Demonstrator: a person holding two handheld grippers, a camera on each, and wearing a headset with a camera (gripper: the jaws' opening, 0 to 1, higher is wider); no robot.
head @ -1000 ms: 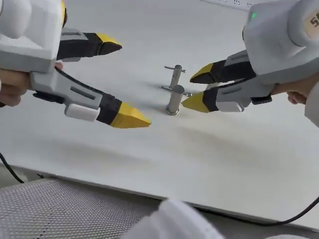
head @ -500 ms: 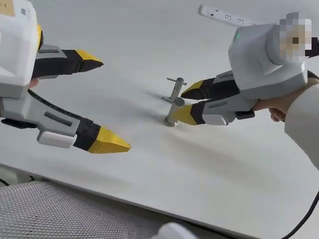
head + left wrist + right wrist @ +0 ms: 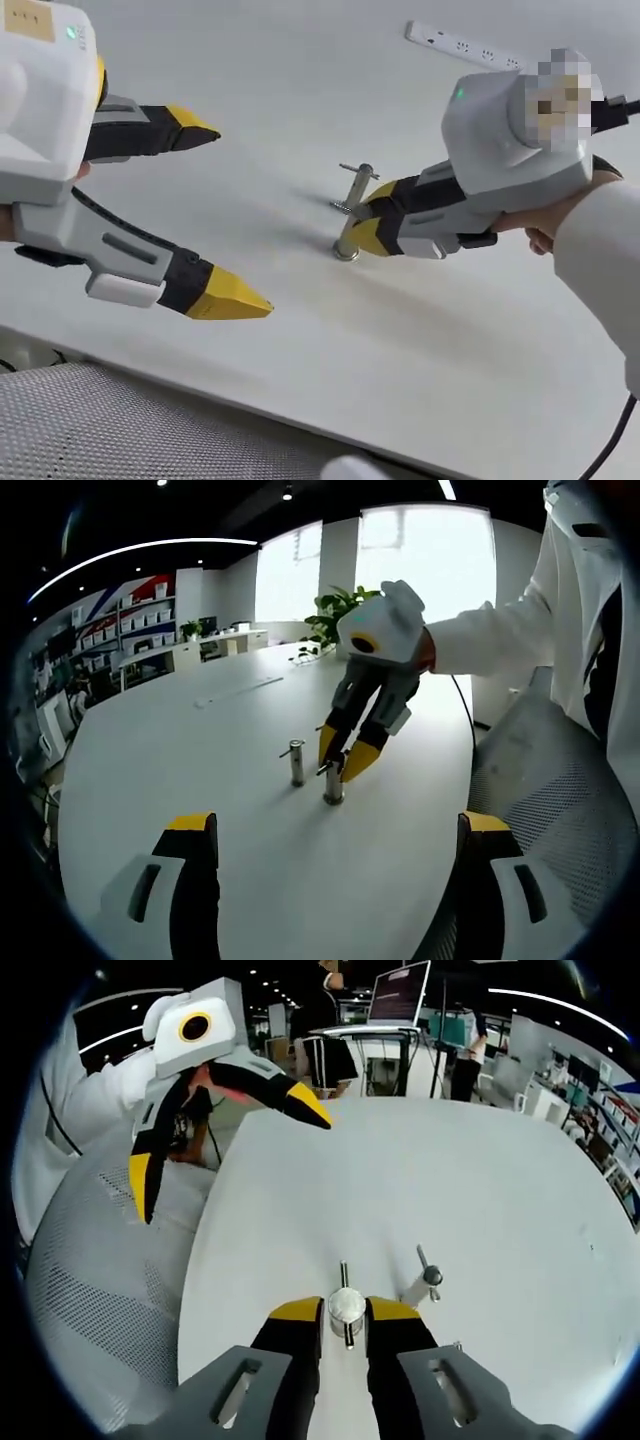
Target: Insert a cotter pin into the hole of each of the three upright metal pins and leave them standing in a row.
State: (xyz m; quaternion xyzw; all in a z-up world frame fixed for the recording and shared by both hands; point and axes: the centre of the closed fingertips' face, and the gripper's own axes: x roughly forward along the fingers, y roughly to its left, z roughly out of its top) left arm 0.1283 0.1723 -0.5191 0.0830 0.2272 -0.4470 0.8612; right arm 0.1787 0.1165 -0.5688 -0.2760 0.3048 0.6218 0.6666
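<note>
**Right claw pinches the nearer pin while the left waits open**

The right claw (image 3: 368, 212) is closed on the nearer silver upright metal pin (image 3: 347, 1307). Its yellow tips press either side of the pin's head, probably to steady it or nudge it into line on the white bench (image 3: 300, 60). A thin wire cotter pin (image 3: 343, 1274) already runs through that head, crossing between the tips. Just beyond the claw and a little to its right stands the farther silver upright metal pin (image 3: 424, 1283). It is apart from the tips and has a second wire cotter pin (image 3: 421, 1257) through it. The holding hand reaches in low, with the claw angled down towards the bench. The left claw (image 3: 218, 213) hangs well off to the side, jaws spread wide and gripping nothing, seemingly on standby.
</note>
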